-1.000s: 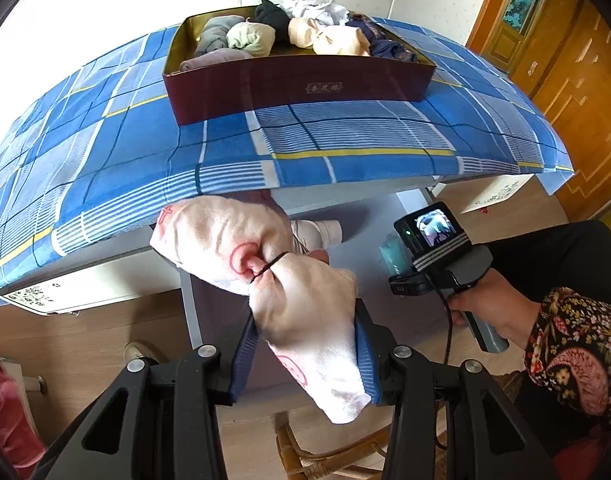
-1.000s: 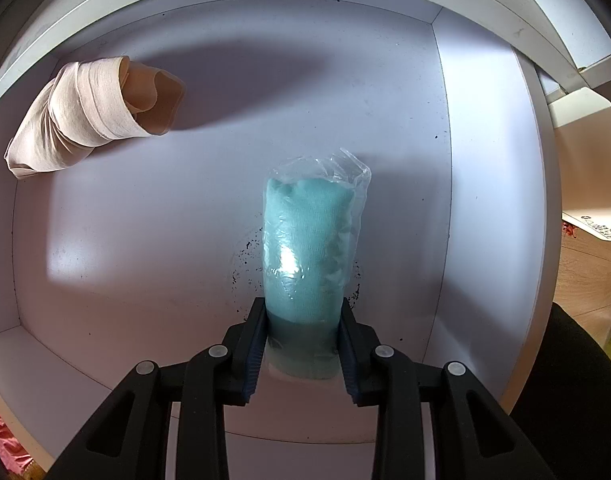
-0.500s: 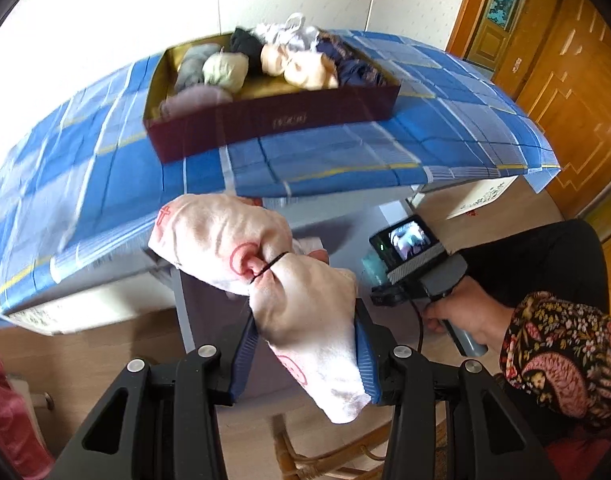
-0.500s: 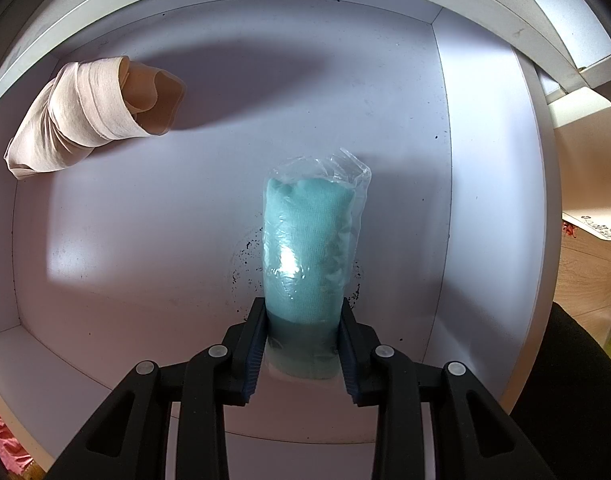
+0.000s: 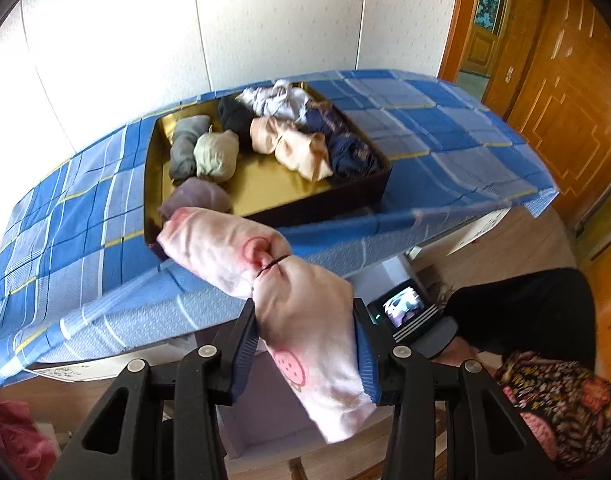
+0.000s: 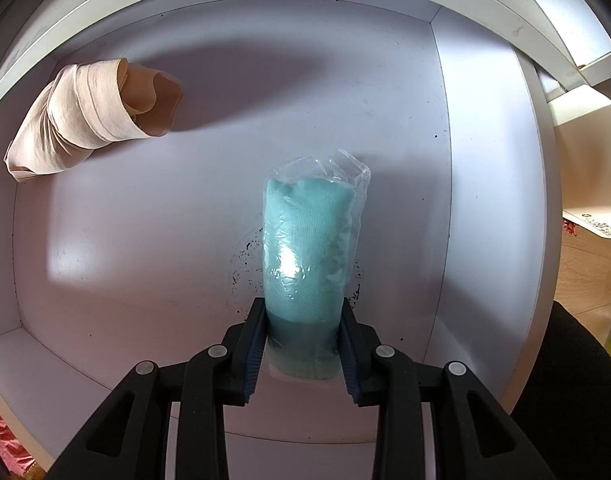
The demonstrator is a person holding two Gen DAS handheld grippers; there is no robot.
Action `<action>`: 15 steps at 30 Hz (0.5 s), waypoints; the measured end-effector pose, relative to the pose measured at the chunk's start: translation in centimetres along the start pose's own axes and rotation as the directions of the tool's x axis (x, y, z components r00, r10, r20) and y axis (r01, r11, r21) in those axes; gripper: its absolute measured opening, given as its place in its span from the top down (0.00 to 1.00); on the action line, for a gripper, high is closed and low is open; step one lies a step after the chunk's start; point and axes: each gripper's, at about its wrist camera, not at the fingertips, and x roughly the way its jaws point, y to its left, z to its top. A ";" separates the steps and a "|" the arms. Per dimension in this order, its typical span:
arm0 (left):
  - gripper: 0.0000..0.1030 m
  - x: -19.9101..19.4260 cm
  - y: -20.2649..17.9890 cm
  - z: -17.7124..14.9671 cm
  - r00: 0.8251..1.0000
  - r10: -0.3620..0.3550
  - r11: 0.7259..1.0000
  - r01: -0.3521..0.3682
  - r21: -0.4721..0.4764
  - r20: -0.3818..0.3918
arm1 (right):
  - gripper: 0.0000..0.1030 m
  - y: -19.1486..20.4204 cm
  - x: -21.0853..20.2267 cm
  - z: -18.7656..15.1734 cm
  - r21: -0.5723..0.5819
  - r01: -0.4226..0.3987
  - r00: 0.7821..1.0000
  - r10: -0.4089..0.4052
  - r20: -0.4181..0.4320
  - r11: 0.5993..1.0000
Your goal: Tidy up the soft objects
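Two soft bundles are gripped.
A pink cloth bundle [image 5: 281, 304] is clamped by the left gripper [image 5: 305, 352]; a bagged teal cloth [image 6: 309, 256] is clamped by the right gripper [image 6: 303, 352].

A table covered by a blue plaid cloth with white and yellow stripes [image 5: 445, 136] fills the middle of the left wrist view. On it, left of centre, sits a dark maroon rectangular box with a gold lining [image 5: 273, 188].

In the right wrist view, a white compartment floor with dark specks near its centre [image 6: 145, 240] spans the frame. A beige rolled cloth bundle [image 6: 85, 120] lies on it at upper left. Whether the teal roll in clear plastic wrap [image 6: 309, 248] at centre rests on it cannot be told.
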 end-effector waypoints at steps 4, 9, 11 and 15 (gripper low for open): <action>0.59 -2.2 0.5 1.8 0.998 -0.017 1.000 0.019 -0.024 0.058 | 0.68 0.0 -0.4 0.1 0.001 -0.001 1.000 0.001 0.000 1.000; 0.66 -3.6 1.1 3.7 0.994 0.011 1.000 -0.009 -0.023 0.105 | 0.68 0.0 -0.6 0.2 -0.001 0.001 1.000 -0.001 -0.001 1.000; 0.66 -2.8 1.3 4.0 0.994 0.028 1.000 -0.027 -0.011 0.102 | 0.68 0.0 -0.6 0.2 -0.001 0.001 1.000 -0.001 -0.001 1.000; 0.66 0.1 1.6 2.4 0.999 0.011 0.999 -0.010 -0.041 0.040 | 0.68 0.0 -0.7 0.2 0.006 -0.009 1.000 0.009 -0.001 1.000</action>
